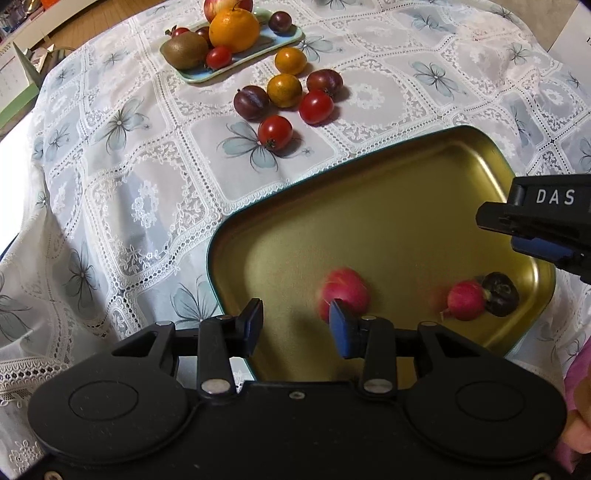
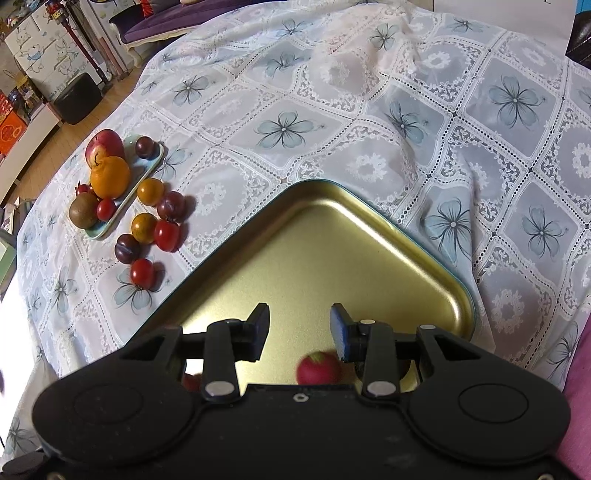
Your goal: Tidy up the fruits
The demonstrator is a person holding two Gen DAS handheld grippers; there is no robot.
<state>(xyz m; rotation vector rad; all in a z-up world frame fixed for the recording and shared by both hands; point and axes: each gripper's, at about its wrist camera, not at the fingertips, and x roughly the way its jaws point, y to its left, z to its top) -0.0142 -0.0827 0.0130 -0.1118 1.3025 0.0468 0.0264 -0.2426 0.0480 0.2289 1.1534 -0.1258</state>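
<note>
Fruits, L→R in left wrist view: blue tray (image 1: 192,76) far back w/ kiwi (image 1: 184,50), orange (image 1: 233,29), apple (image 1: 218,7); loose cluster of tomatoes (image 1: 275,132), plums (image 1: 251,102), small oranges (image 1: 284,89) on cloth (image 1: 110,184); gold tray (image 1: 406,192) nearest. Left gripper (image 1: 296,325) tipped steeply down over gold tray, jaws apart, nothing clamped; blurred pink fruit (image 1: 343,291) just beyond right pad. Second pink fruit (image 1: 466,300) touches dark fruit (image 1: 500,293) at tray's right end. Right gripper (image 2: 300,330) also steeply down, jaws apart, empty.
</note>
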